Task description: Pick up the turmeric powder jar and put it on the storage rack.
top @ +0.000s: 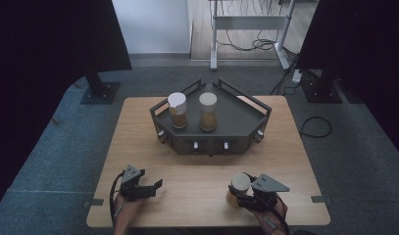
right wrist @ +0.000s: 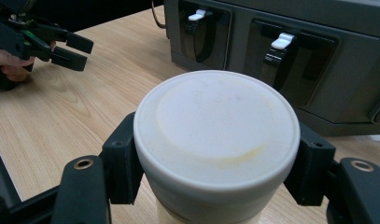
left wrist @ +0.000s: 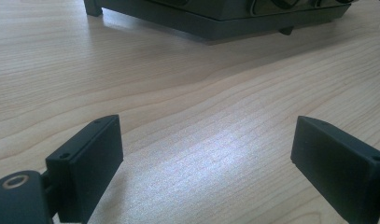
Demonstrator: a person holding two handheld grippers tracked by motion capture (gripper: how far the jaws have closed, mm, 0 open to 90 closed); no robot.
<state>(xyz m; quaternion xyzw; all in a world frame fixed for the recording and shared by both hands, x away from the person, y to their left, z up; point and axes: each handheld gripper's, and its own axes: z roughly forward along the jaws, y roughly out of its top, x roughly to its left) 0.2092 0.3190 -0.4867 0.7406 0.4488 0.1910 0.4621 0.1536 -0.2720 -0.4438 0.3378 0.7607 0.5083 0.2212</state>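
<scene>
The right gripper view shows the right tool (right wrist: 215,163) clamped on a white-lidded jar (right wrist: 215,135) at the worktop's (top: 138,147) near right; faint embossing on the lid is unreadable. The left tool (left wrist: 206,158) hangs open over bare wood. From the high view, a dark grey tray (top: 236,117) carries two more white-lidded jars (top: 178,110) (top: 208,111), each partly filled with brown contents.
</scene>
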